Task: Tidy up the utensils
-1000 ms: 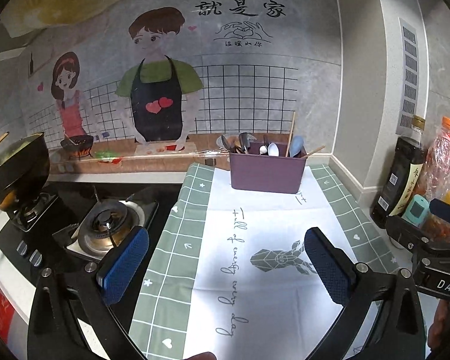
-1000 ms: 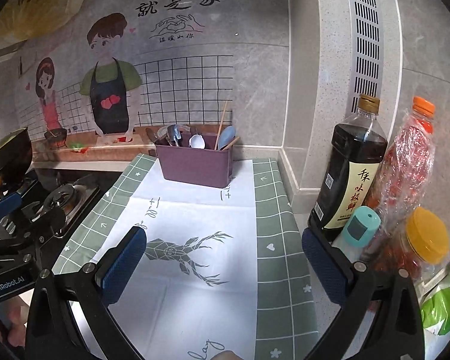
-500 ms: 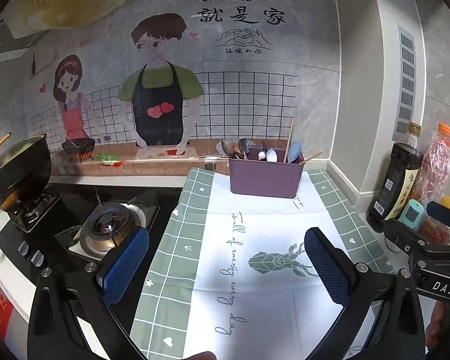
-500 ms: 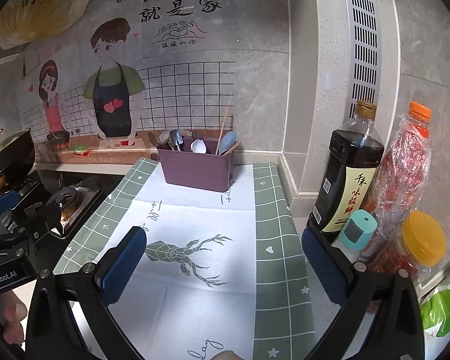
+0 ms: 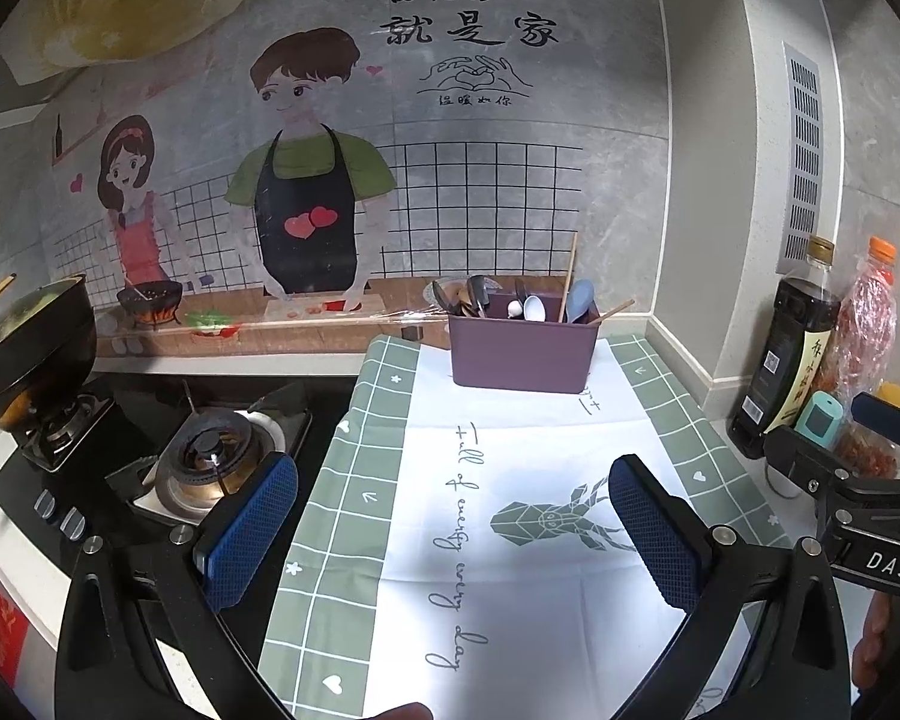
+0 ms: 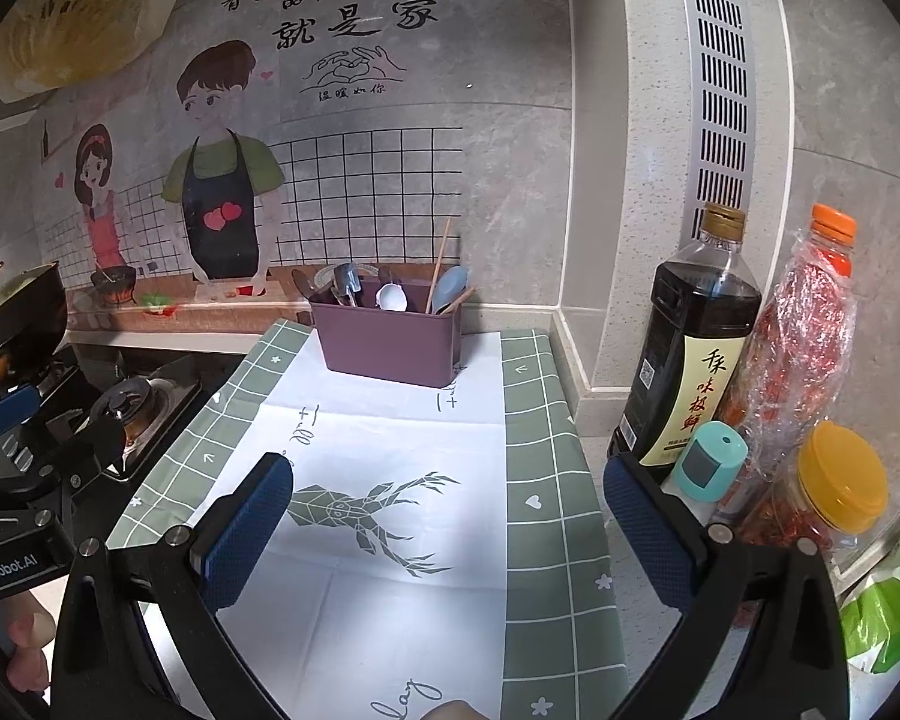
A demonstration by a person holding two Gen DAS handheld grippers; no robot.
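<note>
A purple utensil box [image 5: 522,357] [image 6: 393,345] stands at the back of a green-and-white cloth [image 5: 510,510] [image 6: 402,516], against the wall. Spoons [image 5: 534,307] [image 6: 392,297], chopsticks [image 5: 569,276] [image 6: 441,267] and dark utensils stick out of it. My left gripper [image 5: 450,534] hovers open over the near cloth, well short of the box, nothing between its blue pads. My right gripper [image 6: 444,534] is open too, over the deer print, also empty. Each gripper shows at the edge of the other's view.
A gas hob [image 5: 210,462] lies left of the cloth, with a black pan [image 5: 30,336] on the far burner. A dark sauce bottle [image 6: 690,348], an orange-capped bottle [image 6: 804,348], a teal cap [image 6: 708,462] and a jar [image 6: 834,492] crowd the right wall corner.
Both grippers have drawn back and risen a little from the box; it looks smaller and farther in both views. Both stay open and empty.
</note>
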